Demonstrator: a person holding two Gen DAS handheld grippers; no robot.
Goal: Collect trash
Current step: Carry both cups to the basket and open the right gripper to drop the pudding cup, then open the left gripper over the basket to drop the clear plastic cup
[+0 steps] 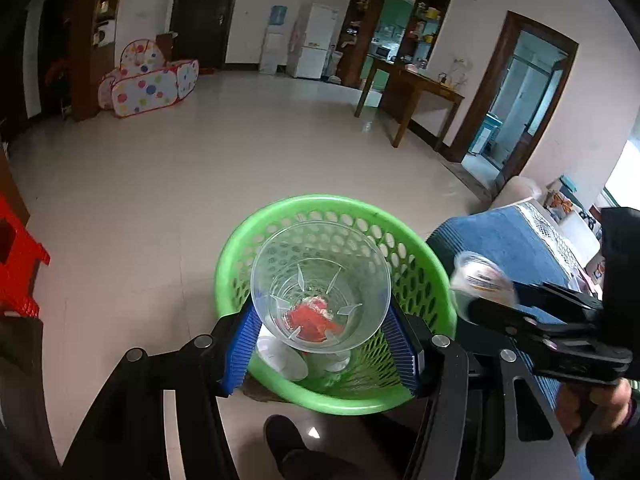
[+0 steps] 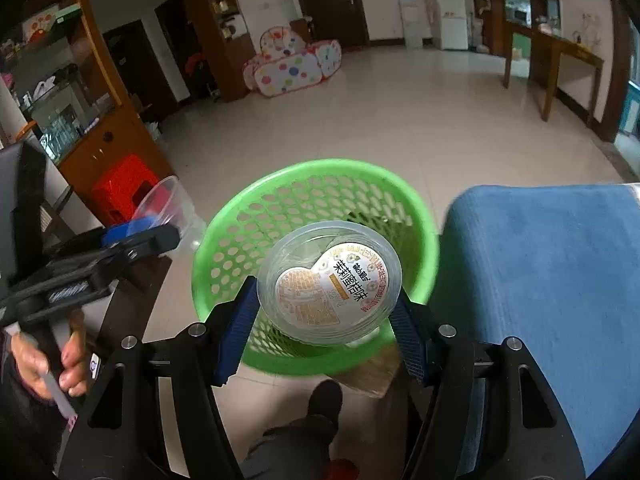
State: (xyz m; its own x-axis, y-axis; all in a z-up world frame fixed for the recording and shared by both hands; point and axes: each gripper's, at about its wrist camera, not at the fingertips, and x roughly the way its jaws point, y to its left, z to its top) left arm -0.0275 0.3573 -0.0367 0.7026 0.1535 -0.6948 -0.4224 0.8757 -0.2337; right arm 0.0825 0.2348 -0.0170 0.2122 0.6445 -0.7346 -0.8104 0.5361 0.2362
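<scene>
I have a clear, thin-walled plastic cup point(image 1: 320, 286) with red residue at its bottom pinched in my left claw point(image 1: 322, 334), the blue ribbed pads pressing its sides just below the rim. It looks very light and flexible, the kind that buckles if squeezed hard, so a hold on the stiffer rim band seems right to me. My right claw point(image 2: 326, 312) is closed partway on a squat clear plastic tub point(image 2: 330, 282) with a printed foil lid, gripped across its widest part; it also looks light, a little stiffer than the cup, and slick on its walls.

Both pieces hang over the round green perforated plastic basket point(image 1: 288, 216) on the tiled floor point(image 1: 200, 168); the cup is over its middle, the tub over its near right part. White scraps already lie inside. A blue towel-covered seat point(image 2: 540, 272) sits just right of the basket, a red plastic stool point(image 2: 124, 188) to the far left.
</scene>
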